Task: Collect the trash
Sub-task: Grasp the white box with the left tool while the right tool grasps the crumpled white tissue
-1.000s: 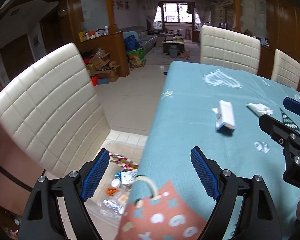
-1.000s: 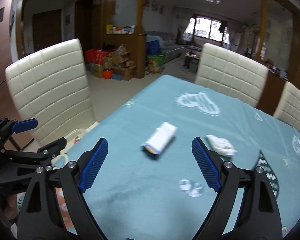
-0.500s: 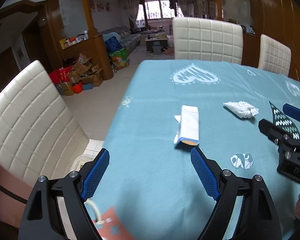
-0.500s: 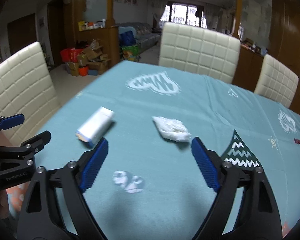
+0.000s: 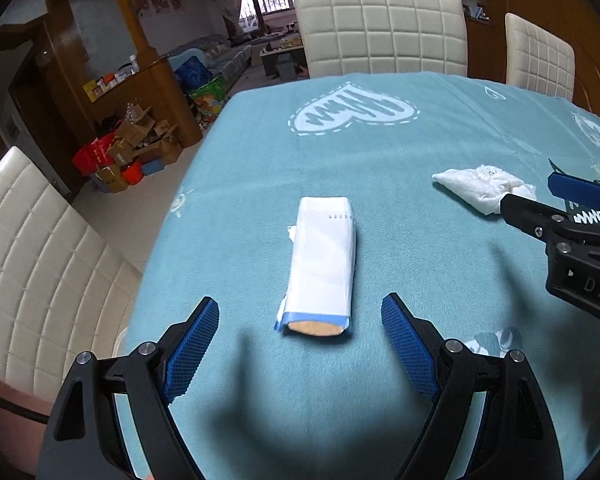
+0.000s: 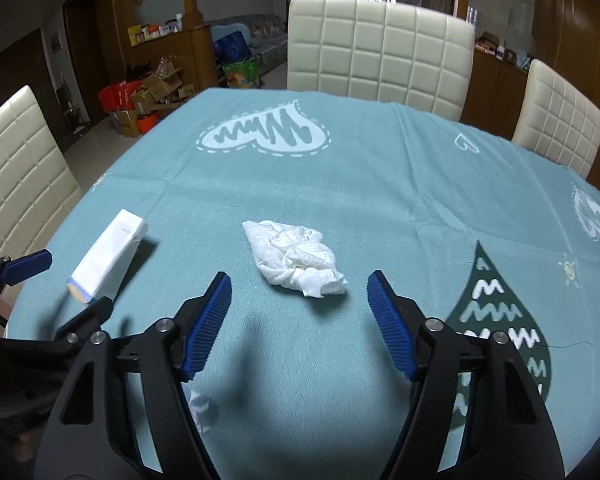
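**Both grippers lining up over the trash on the blue table**

Now you are holding the left gripper point(image 5: 300, 322) over the white packet point(image 5: 322, 268), and its jaws are standing wide apart with nothing pressed between them. The packet is lying flat on the blue tablecloth point(image 5: 440, 152), its open tan end facing you, sitting just ahead of the gap between the blue pads, touching neither one.

Over on the other side, you are aiming the right gripper point(image 6: 299, 294) at the crumpled tissue point(image 6: 294, 258). Its jaws have just been closing in, yet they are gaping clear of the tissue, which is resting on the cloth just beyond the fingertips, untouched. From this camera the white packet is lying off to the left, near the table's edge, with the left gripper's tip just beside it.

The tissue is sitting well apart from the packet, and in the left view the right gripper's black finger is reaching in right at its near edge. Cream quilted chairs point(image 6: 380, 48) are standing around the far side of the table.
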A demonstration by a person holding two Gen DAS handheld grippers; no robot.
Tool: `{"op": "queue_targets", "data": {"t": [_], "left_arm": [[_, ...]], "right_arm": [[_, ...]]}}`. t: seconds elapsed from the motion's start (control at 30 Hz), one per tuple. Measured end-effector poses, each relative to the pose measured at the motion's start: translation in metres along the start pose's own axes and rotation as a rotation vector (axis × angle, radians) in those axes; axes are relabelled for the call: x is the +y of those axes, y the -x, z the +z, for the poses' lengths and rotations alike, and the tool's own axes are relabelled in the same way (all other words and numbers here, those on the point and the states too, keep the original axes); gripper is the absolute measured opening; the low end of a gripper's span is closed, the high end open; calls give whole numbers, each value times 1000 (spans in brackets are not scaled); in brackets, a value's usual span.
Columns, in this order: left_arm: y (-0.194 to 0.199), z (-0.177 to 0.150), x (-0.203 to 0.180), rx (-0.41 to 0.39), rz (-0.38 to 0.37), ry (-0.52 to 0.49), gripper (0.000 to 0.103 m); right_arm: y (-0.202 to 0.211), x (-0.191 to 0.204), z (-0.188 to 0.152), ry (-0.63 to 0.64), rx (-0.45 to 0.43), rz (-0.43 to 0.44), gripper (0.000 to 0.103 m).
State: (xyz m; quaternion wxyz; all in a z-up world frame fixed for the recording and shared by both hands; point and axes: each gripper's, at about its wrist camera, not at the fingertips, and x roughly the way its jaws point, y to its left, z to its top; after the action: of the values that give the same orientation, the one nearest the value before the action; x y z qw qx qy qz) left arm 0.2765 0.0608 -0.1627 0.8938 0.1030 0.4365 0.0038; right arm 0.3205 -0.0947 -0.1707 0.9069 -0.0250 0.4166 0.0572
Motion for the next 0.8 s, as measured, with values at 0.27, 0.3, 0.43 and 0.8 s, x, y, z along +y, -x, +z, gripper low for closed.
{"op": "queue_targets", "data": {"t": [0.27, 0.3, 0.43, 0.8], "left_arm": [[-17, 5, 1, 12, -24, 17, 81], [-18, 5, 1, 10, -19, 16, 81], [-20, 4, 4, 5, -35, 24, 81], [-8, 2, 9, 11, -68, 40, 37]], "right_arm": [[-22, 0, -2, -20, 47, -2, 40], [-24, -1, -3, -26, 52, 2, 37], [-23, -1, -4, -39, 45, 9, 34], [-5, 21, -11, 13, 37, 52, 31]]}}
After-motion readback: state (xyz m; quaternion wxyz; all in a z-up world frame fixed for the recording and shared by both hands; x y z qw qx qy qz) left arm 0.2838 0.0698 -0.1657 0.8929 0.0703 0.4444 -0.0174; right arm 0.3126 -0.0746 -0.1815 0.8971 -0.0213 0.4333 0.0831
